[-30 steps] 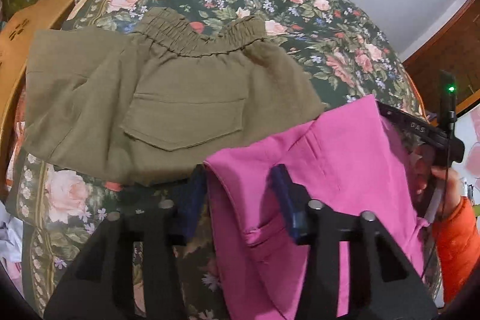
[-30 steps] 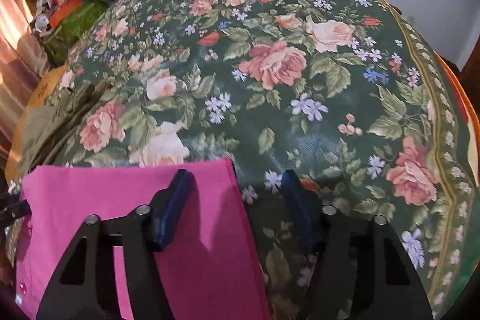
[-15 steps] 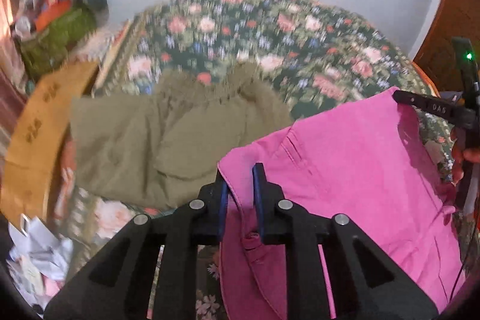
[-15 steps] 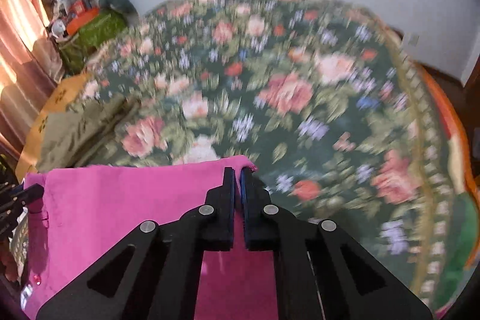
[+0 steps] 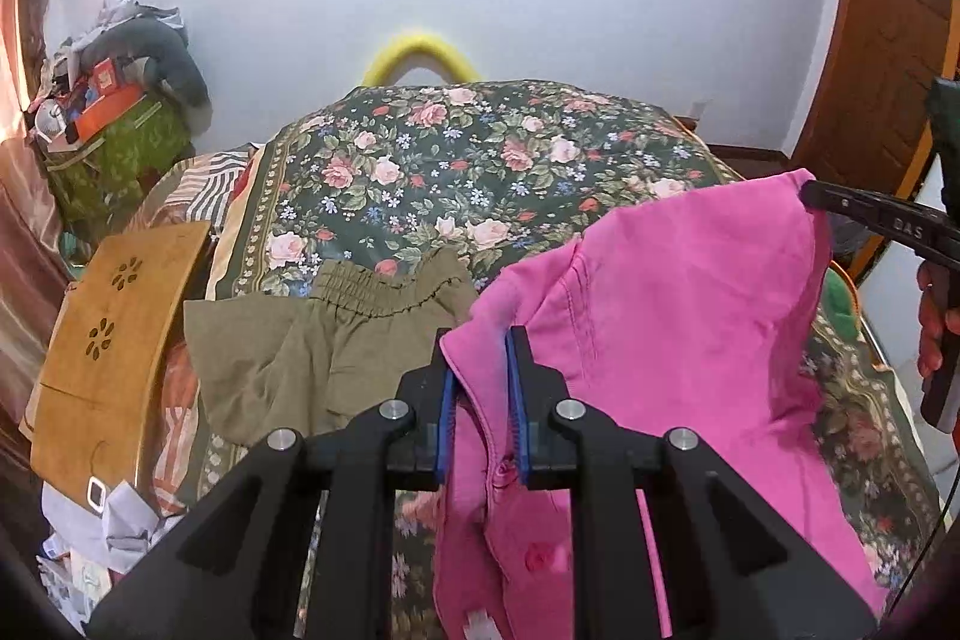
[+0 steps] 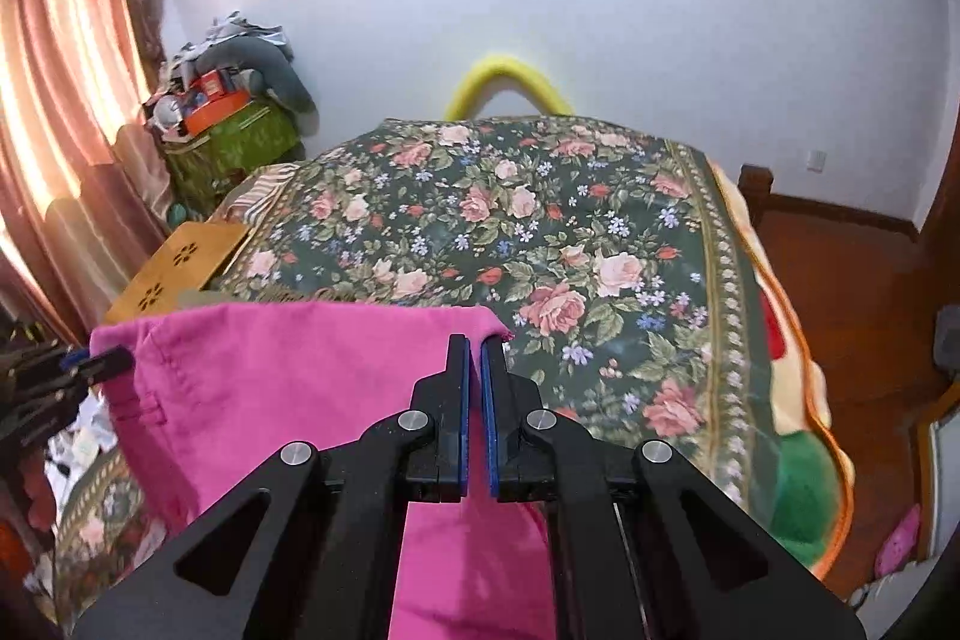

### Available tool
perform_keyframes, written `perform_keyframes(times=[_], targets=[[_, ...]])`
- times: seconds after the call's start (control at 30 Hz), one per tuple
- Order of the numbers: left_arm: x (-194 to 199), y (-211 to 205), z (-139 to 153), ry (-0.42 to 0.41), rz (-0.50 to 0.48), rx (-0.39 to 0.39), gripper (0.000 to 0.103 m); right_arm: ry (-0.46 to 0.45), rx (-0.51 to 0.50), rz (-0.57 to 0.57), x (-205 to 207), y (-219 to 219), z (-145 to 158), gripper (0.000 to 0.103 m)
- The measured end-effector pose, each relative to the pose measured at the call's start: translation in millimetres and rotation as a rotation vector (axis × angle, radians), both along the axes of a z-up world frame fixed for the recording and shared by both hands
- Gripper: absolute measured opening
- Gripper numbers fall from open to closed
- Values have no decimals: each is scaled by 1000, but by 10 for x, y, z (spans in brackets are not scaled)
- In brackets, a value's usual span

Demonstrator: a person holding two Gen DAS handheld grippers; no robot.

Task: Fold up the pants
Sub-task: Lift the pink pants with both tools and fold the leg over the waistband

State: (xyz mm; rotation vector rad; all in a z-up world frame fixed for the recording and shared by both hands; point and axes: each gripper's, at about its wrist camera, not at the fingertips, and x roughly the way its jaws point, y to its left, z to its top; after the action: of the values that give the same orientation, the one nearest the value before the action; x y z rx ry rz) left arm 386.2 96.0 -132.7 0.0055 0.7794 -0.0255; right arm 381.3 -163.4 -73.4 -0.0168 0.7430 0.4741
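Note:
The pink pants (image 5: 678,316) hang lifted above the floral bed, stretched between both grippers. My left gripper (image 5: 480,340) is shut on the pants' left top corner. My right gripper (image 6: 474,340) is shut on the pants (image 6: 288,376) at their right top corner. In the left wrist view the right gripper (image 5: 810,196) pinches the far corner. In the right wrist view the left gripper (image 6: 114,361) holds the other corner at the left edge.
Folded olive pants (image 5: 324,340) lie on the floral bedspread (image 5: 480,160) at the left. A wooden lap table (image 5: 114,334) sits by the bed's left edge. Cluttered bags (image 6: 222,124) stand by the wall. Wooden floor (image 6: 840,280) lies right of the bed.
Both grippers closed on the pink pants' top corners and lifted them off the bed. The views now look higher, toward the wall.

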Motion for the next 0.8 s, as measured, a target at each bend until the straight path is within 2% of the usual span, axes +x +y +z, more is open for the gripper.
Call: perform_keyframes(times=[0.17, 0.47, 0.8], targets=[[-330, -73, 47, 2, -27, 28, 16, -13, -30, 28, -434, -104, 22, 3], [-1055, -209, 81, -33, -71, 60, 16, 7, -24, 47, -1068, -278, -49, 3], [-1634, -292, -130, 24, -85, 37, 16, 53, -93, 75, -1712, -342, -327, 3]])
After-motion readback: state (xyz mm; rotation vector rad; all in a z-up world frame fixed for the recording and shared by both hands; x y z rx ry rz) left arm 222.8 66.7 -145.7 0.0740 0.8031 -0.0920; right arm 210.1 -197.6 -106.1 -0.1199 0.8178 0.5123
